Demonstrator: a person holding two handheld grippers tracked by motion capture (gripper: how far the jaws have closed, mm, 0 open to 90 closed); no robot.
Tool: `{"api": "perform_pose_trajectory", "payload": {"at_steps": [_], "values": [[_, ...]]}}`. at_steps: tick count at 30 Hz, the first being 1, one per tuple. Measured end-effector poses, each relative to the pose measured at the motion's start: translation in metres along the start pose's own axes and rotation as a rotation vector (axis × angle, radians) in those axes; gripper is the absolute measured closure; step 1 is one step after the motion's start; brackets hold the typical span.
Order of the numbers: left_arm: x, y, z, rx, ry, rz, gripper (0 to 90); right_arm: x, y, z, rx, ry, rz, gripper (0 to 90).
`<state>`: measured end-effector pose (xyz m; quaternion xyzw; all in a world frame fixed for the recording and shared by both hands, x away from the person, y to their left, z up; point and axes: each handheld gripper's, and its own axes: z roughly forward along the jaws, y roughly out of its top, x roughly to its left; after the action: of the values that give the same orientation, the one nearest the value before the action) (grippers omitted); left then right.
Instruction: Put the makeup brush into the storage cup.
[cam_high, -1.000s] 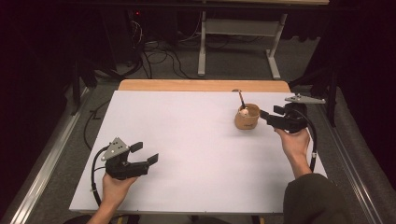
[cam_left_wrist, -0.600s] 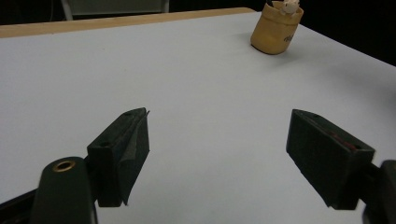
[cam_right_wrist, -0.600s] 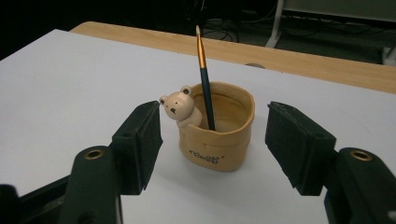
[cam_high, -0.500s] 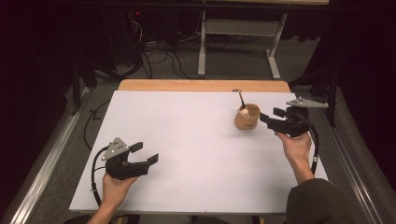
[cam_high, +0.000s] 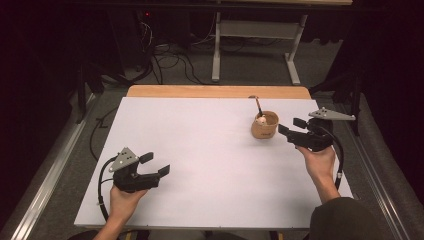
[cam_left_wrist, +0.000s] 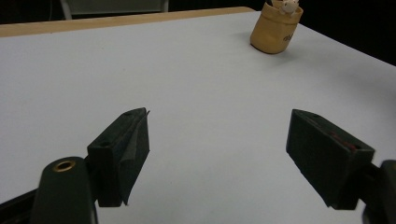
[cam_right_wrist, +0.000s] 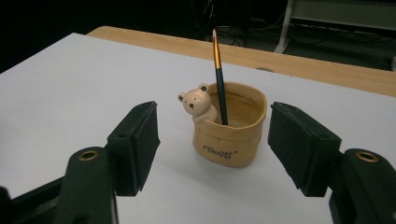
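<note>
A tan cup (cam_high: 264, 127) with a small bear figure (cam_right_wrist: 196, 102) on its rim stands at the right back of the white table (cam_high: 210, 150). A thin dark brush (cam_right_wrist: 218, 79) stands upright in the cup. My right gripper (cam_high: 290, 126) lies level just right of the cup and points at it. Its jaws have just been opening and stand wide, with nothing between the pads; the cup (cam_right_wrist: 229, 135) sits just beyond the fingertips. My left gripper (cam_high: 156, 164) rests at the near left, open and empty, and the cup (cam_left_wrist: 275, 32) is far off in its view.
A wooden strip (cam_high: 215, 91) borders the table's far edge. Behind it are a metal desk frame (cam_high: 255, 45) and cables (cam_high: 165, 60) on the floor. A metal rail (cam_high: 50, 175) runs along the left side.
The right gripper has shifted a little toward the near edge of the table. The left hand and the cup have not moved.
</note>
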<state>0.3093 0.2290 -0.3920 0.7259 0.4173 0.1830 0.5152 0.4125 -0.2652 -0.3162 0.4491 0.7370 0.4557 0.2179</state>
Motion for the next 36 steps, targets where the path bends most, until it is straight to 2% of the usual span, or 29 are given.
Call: {"api": "perform_pose_trajectory", "payload": {"at_steps": [5, 36], "values": [[0.000, 0.000, 0.000, 0.000, 0.000, 0.000, 21.8, 0.003, -0.002, -0.004, -0.007, 0.005, -0.011, 34.6], [0.000, 0.000, 0.000, 0.000, -0.001, 0.001, 21.8, 0.009, -0.016, -0.030, -0.042, 0.035, -0.012, 33.5]]}}
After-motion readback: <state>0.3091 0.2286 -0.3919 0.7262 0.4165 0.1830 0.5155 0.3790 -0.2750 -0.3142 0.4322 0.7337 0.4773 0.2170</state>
